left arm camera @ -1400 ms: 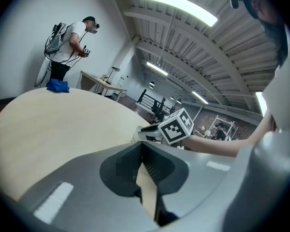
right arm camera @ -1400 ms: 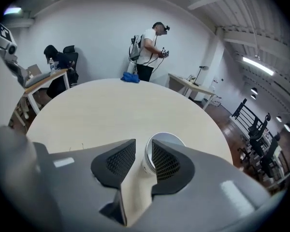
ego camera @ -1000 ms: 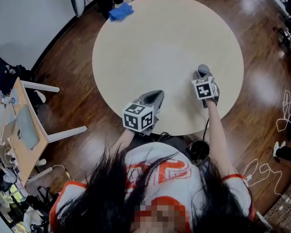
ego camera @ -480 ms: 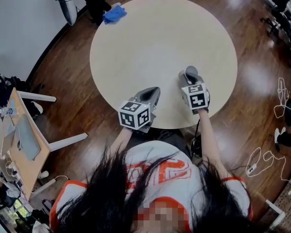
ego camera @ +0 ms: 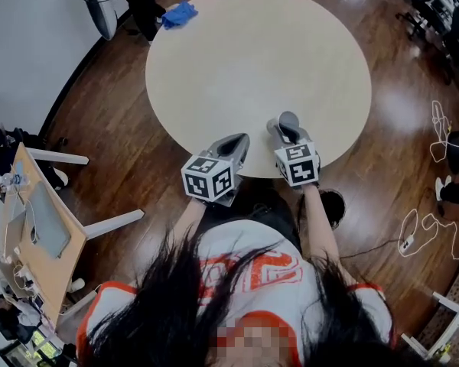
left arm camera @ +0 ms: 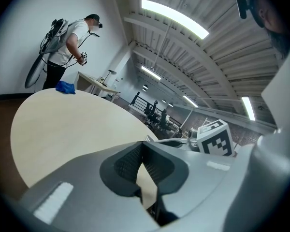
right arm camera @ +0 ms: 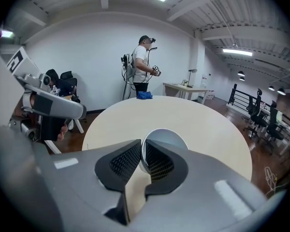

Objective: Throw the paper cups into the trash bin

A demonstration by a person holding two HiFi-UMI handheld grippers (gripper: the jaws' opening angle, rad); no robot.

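Observation:
A white paper cup (right arm camera: 165, 138) hangs over the near part of the round beige table (ego camera: 252, 60). My right gripper (right arm camera: 143, 151) is shut on its rim, one pad inside and one outside. From above, the cup (ego camera: 288, 121) shows its open mouth just ahead of the right gripper (ego camera: 284, 131). My left gripper (ego camera: 239, 142) sits beside it at the table's near edge, shut with nothing between its pads (left arm camera: 128, 163). The right gripper's marker cube (left arm camera: 215, 139) appears in the left gripper view.
A blue cloth (ego camera: 179, 14) lies at the table's far edge. A person (right arm camera: 142, 66) stands beyond it. A wooden desk (ego camera: 38, 220) stands at the left. A dark round object (ego camera: 333, 205) sits on the floor by my right arm. White cables (ego camera: 413, 232) trail at the right.
The right gripper has carried the cup back toward the table's near edge and leftward, closer to the left gripper. The left gripper has drawn back a little.

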